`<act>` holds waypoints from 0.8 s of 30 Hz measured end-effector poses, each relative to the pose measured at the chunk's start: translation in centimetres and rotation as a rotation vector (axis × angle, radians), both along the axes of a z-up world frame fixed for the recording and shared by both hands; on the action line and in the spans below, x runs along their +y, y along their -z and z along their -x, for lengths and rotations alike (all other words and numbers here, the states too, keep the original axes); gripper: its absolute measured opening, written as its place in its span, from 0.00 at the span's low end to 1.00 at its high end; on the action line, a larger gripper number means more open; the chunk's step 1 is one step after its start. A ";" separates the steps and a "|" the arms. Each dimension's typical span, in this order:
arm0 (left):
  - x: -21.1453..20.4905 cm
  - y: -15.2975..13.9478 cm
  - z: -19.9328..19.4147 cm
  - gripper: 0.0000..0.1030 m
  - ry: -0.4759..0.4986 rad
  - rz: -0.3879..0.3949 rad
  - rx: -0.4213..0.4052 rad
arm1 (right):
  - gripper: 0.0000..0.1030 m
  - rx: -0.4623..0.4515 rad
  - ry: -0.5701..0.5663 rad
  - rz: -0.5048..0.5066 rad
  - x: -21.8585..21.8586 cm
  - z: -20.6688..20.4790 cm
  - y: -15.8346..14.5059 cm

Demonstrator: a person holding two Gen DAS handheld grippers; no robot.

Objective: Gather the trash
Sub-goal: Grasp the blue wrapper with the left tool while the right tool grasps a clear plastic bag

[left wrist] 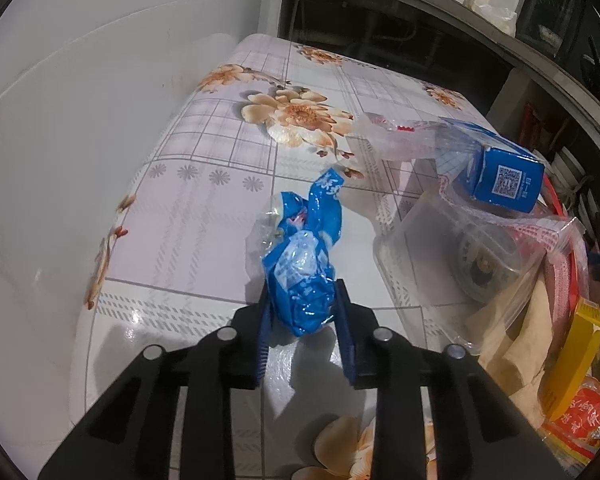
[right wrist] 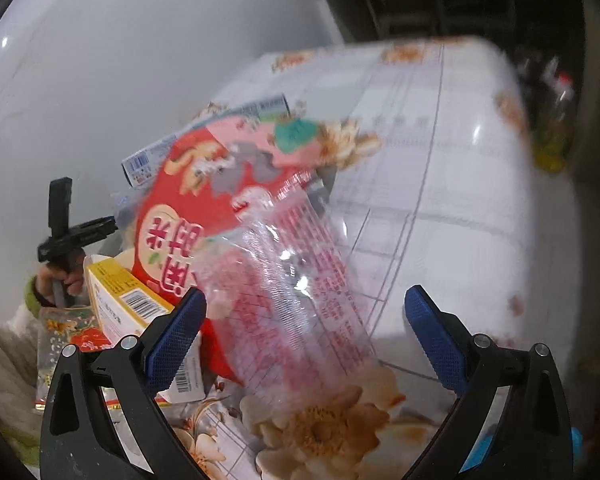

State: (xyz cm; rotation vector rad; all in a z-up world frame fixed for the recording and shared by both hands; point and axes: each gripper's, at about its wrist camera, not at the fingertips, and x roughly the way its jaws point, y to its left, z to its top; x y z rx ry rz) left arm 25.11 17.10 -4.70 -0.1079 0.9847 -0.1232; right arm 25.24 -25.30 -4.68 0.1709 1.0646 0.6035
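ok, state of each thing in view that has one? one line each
left gripper: fingers closed on the wrapper
crumpled blue plastic wrapper: on the floral tablecloth, pinched at its near end
blue carton with QR code: tilted, inside a clear plastic bag
right gripper: fingers wide apart, gripping nothing
clear bag with red print: lying between the right fingers, not pinched
yellow box: flap open

both wrists — close, angled down | shared — floral tablecloth (left wrist: pixel 204 184), trash pile (right wrist: pixel 204 216)
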 end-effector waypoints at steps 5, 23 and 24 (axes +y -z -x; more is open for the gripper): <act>0.5 -0.2 -0.1 0.21 -0.016 0.008 -0.023 | 0.83 0.027 -0.005 -0.036 -0.4 0.8 0.9; 0.3 -7.1 5.1 0.17 -0.051 0.012 -0.222 | 0.12 -0.044 0.304 -0.150 -5.0 6.8 -2.0; 0.0 -7.5 5.5 0.17 -0.044 0.011 -0.234 | 0.11 -0.056 0.329 -0.162 -5.5 7.3 -2.3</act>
